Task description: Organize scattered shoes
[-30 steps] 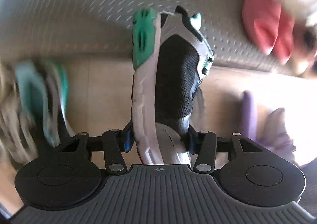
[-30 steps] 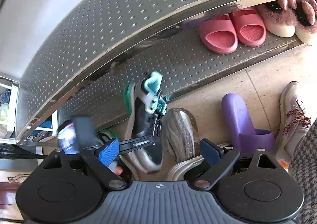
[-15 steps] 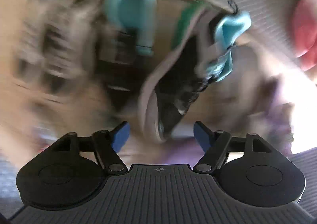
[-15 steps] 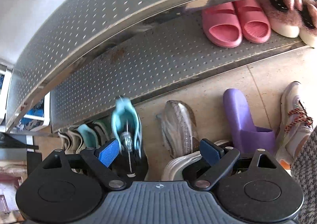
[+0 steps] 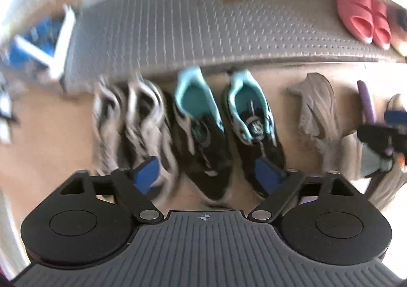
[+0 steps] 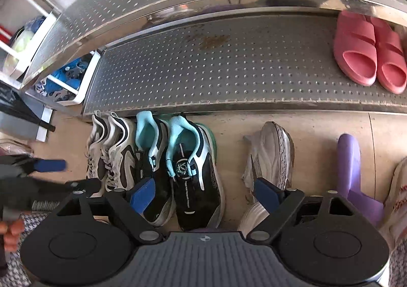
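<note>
Through the left wrist view, blurred by motion, we look down at the floor (image 5: 51,139) in front of a perforated metal shelf (image 5: 203,27). Our left claw (image 5: 208,176) is spread wide and carries nothing. Beyond it the black-and-teal sneakers (image 5: 223,134) stand upright side by side, heels toward the shelf edge, with the white-and-black sneakers (image 5: 127,119) just to their left. To the right, apart from them, a grey sneaker (image 5: 318,111) lies on its side, and a purple slide (image 5: 366,101) sits further right. Pink slides (image 5: 361,17) rest paired on the shelf.

Through the right wrist view, which is sharp, our right claw (image 6: 203,194) is also spread and empty. Both sneaker pairs stand in a tidy row on the floor at the left. The grey sneaker is tipped over in the middle, the purple slide stands right of it, and a pale shoe (image 6: 396,190) shows at the far right edge.

We judge two pairs already set in order, while the tipped grey sneaker and the lone purple slide remain loose. Next would be gripping one of them, most likely the grey sneaker: closing on its upper, righting it, and finding its mate.
</note>
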`<state>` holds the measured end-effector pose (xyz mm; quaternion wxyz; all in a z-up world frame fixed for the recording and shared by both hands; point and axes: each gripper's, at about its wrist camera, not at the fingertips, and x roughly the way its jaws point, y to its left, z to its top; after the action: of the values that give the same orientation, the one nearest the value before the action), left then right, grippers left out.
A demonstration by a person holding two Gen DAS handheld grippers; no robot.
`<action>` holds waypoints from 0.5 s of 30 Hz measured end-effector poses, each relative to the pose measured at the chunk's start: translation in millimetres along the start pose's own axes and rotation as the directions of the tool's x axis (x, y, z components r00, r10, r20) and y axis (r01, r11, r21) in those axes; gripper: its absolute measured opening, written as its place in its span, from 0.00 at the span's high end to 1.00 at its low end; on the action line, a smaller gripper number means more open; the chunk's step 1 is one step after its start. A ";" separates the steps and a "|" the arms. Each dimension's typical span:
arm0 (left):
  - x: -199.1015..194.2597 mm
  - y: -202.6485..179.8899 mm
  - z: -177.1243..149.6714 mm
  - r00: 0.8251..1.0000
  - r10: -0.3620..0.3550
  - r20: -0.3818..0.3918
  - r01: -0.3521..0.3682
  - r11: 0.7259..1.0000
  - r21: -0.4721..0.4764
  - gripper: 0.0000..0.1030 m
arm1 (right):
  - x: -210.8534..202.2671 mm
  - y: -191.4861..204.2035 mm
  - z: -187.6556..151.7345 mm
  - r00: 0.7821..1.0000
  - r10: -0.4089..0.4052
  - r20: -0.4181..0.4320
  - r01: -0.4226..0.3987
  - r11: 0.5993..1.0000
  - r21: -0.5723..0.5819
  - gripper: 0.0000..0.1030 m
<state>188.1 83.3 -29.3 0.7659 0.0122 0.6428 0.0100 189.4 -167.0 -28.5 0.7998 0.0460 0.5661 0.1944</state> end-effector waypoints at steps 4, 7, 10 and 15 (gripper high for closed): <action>-7.0 17.6 10.1 0.999 -0.014 0.040 0.014 1.000 -0.013 0.17 | 1.5 7.3 -4.6 1.000 -0.010 0.021 0.010 1.000 -0.005 0.25; -12.3 30.8 17.7 0.997 -0.024 0.070 0.026 0.999 -0.022 0.15 | 30.2 20.8 -0.2 0.999 -0.035 -0.030 0.035 0.999 0.006 0.48; -17.6 43.9 25.3 0.994 -0.034 0.100 0.037 0.999 -0.031 0.14 | 71.7 37.7 9.6 0.996 -0.057 -0.074 0.060 0.997 0.047 0.51; -18.9 67.5 31.4 0.991 -0.058 0.117 0.067 0.995 -0.069 0.14 | 137.8 40.9 29.6 0.982 -0.149 -0.114 0.166 0.973 0.161 0.47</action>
<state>215.8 149.9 -3.1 0.8013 -0.0353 0.5971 0.0086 245.2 -74.9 -128.3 0.7761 0.0592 0.6222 0.0834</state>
